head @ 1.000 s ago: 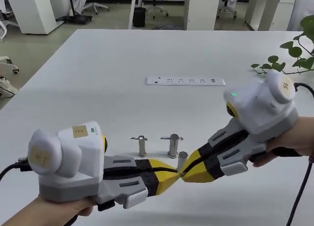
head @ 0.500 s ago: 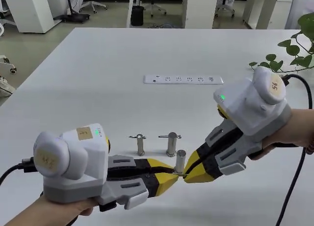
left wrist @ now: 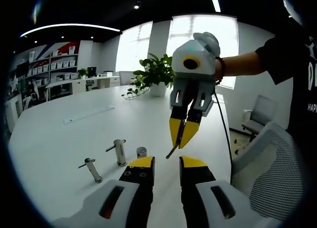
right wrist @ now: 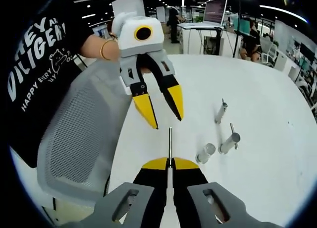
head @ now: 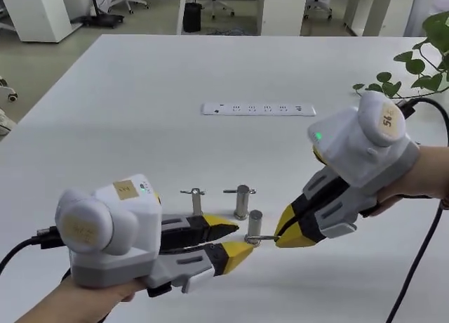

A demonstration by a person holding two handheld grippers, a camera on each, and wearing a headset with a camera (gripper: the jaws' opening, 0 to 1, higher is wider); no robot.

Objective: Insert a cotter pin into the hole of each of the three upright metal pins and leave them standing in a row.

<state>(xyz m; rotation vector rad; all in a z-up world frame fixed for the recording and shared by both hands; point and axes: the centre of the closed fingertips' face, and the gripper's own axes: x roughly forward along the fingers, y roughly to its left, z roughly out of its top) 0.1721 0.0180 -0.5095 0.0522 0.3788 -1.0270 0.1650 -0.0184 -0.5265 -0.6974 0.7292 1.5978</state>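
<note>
Opened since half a second ago: left gripper, jaws now spread and clear of the cotter pin. Clamped by one end in the right gripper; long axis nearly level, in line with those jaws, free end pointing toward the left gripper. Sits low, just in front of the bare metal pin. Beyond, upright on the white table: middle metal pin and leftmost metal pin, each with a crosspiece near its top.

Polished steel pins gleam on the smooth matt white table; thin cotter pin bare metal, right gripper smooth plastic.
</note>
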